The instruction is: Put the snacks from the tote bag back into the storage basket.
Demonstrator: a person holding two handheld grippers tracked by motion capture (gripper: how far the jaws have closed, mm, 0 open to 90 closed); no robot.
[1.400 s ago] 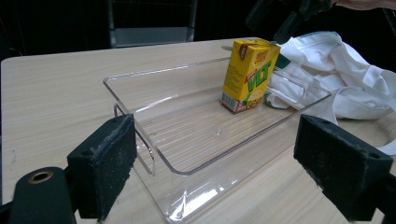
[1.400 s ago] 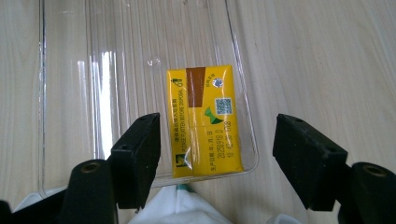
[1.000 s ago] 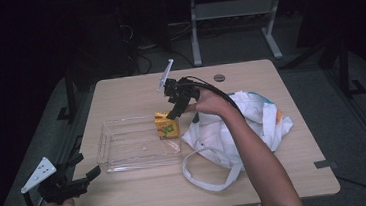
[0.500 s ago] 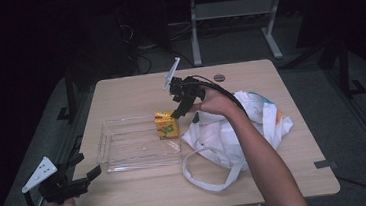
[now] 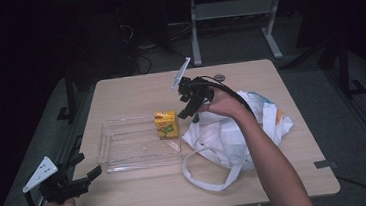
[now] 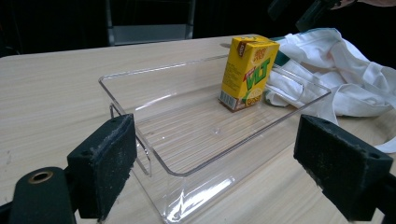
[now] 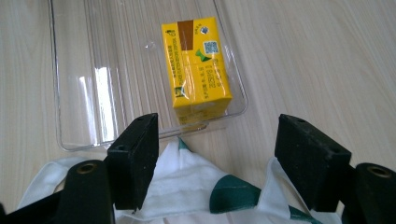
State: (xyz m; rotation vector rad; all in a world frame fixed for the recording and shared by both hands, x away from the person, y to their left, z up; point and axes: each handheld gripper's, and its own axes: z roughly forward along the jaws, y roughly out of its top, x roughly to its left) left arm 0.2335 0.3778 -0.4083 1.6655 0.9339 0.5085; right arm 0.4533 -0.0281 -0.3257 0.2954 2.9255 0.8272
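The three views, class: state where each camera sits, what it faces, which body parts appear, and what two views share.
High view: above the person's side, looking down on the table; forearms, left gripper, right gripper.
Left gripper view: low at the table's near edge, facing the clear tray; open jaws.
Right gripper view: above, facing down over the white bag; open jaws.
Shared: the yellow VLT carton standing in the tray.
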